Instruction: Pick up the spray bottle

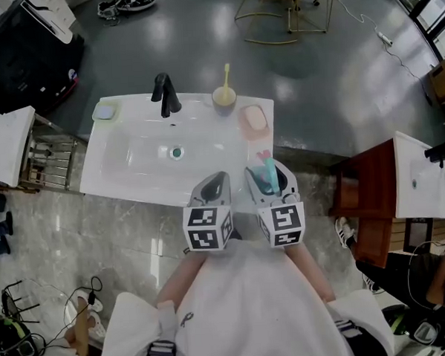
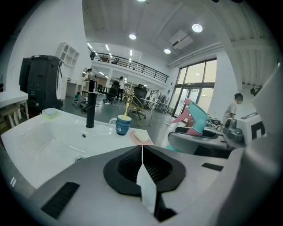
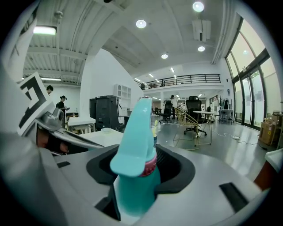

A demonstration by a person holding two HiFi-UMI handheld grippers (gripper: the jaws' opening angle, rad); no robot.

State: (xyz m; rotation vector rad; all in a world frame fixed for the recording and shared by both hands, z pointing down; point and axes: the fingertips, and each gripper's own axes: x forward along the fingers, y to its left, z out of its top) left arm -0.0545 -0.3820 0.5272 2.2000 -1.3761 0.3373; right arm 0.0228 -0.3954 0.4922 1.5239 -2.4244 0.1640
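Note:
The spray bottle is teal with a pink trigger and collar. My right gripper is shut on it and holds it upright over the sink's front right corner. In the right gripper view the bottle fills the gap between the jaws, its teal head rising toward the camera, and the right gripper clamps its body. My left gripper hangs just left of it over the sink's front edge. Its jaws meet with nothing between them, as the left gripper view shows. From there the bottle appears at the right.
A white sink holds a black faucet, a blue cup with a yellow toothbrush, soap on a pink dish and a green dish. A brown table stands at the right, a rack at the left.

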